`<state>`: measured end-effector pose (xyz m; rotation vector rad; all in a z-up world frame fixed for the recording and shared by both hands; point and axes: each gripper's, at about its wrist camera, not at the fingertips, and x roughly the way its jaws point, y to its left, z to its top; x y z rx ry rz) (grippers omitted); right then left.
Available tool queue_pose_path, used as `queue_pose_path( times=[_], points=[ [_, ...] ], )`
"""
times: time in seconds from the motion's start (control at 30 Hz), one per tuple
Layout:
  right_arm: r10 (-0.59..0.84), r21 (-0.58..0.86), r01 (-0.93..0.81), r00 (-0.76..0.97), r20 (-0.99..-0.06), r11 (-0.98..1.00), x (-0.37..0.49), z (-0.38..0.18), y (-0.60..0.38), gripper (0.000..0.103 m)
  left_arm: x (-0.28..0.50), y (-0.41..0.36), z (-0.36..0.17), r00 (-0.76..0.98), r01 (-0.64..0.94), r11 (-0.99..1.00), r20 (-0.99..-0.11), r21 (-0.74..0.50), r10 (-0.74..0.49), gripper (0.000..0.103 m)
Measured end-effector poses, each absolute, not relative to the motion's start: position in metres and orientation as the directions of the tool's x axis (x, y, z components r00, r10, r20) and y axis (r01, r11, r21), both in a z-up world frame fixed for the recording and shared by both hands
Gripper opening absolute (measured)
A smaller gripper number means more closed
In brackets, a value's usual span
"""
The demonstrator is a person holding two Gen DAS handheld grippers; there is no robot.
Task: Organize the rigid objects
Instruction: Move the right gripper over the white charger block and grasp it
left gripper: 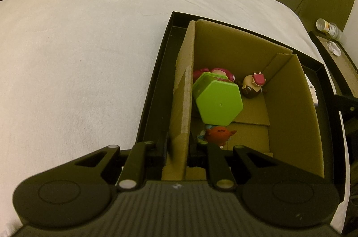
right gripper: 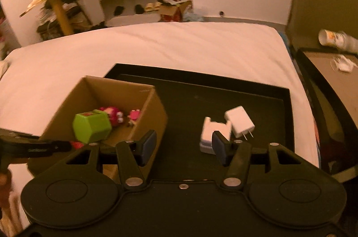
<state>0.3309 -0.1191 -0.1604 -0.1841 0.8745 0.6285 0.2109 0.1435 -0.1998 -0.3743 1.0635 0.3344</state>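
Bed: white sheet, carrying a black tray on its near right part.
Cardboard box: stands open-topped in the left part of the tray.
Left hand-held gripper: clenched on the near left wall of the cardboard box, one finger outside the wall and one inside; in the right wrist view it shows as a dark arm reaching the box from the left.
Green hexagonal container: inside the box, tipped on its side against the left wall, flat base facing up and near.
Pink toy: inside the box, just beyond the green container and touching it.
Small figure: brown with a pink top, in the far right corner of the box.
Orange toy: on the box floor at the near edge, just below the green container.
Right hand-held gripper: released, jaws standing apart with nothing between them, over the bare tray floor right of the box.
White case: flat on the tray, right of the box, partly behind the right finger.
White charger: lying on the tray, touching the case's right side, prongs pointing near right.
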Motion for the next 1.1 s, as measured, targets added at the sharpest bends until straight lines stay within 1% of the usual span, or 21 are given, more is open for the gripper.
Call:
queue_pose_path(
  times=[0.6, 1.0, 1.1],
  points=[
    [0.352, 0.068, -0.491, 0.515, -0.782, 0.869, 0.352, -0.198, -0.115, 0.055, 0.209, 0.143, -0.200, 0.449, -0.442, 0.886, -0.890, -0.140, 0.084, 0.014],
    [0.300, 0.009, -0.472, 0.545, -0.783, 0.882, 0.366, -0.223, -0.102, 0.055, 0.210, 0.143, -0.200, 0.446, -0.445, 0.885, -0.891, -0.137, 0.086, 0.014],
    [0.295, 0.015, -0.465, 0.536, -0.791, 0.885, 0.370, -0.229, -0.101, 0.054, 0.210, 0.143, -0.200, 0.446, -0.444, 0.886, -0.891, -0.136, 0.087, 0.014]
  ],
)
